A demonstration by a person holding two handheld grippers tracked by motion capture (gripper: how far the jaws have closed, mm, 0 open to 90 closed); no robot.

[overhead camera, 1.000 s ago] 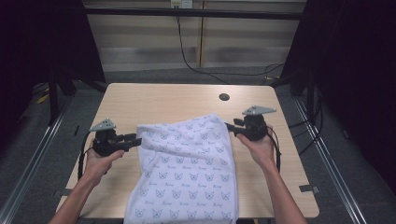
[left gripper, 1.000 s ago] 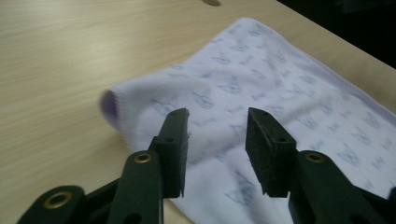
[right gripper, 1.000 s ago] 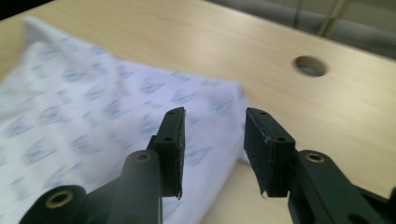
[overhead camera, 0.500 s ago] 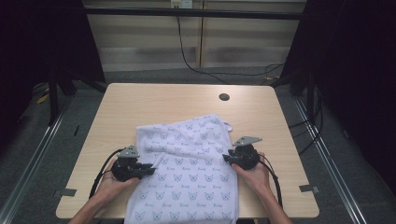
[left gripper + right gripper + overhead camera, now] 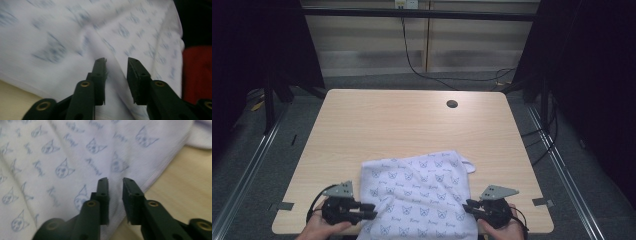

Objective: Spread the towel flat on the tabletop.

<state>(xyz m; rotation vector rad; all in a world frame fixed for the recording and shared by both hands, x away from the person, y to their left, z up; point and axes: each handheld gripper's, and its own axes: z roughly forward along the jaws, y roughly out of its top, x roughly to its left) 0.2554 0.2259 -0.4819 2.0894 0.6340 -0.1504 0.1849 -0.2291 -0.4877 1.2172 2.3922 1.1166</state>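
a white cloth [image 5: 417,192] printed with small blue cat faces is laid on the near half of the table [image 5: 412,125], its lower part running over the near edge and its far right corner ending in a small loop. in the high view the cloth is flanked at the near edge by the two tools: the left gripper [image 5: 371,211] is set at the cloth's left border with its jaws pointed inward across the fabric, and the right gripper [image 5: 466,206] is set at the right border, likewise pointed inward. in the left gripper view the cloth [image 5: 75,37] is seen blurred beyond the left gripper [image 5: 117,65]; the jaws are parted, a raised fold is lined up with the gap, and no pad is seen pressed on it. in the right gripper view the cloth [image 5: 62,165] is crossed by its hem just ahead of the right gripper [image 5: 115,183], with bare table [image 5: 180,187] to the right of that hem; the jaws are parted with fabric below the gap, nothing clamped. both pairs of jaws are noted as having just been opening. each gripper is held in a hand at the table's near edge.
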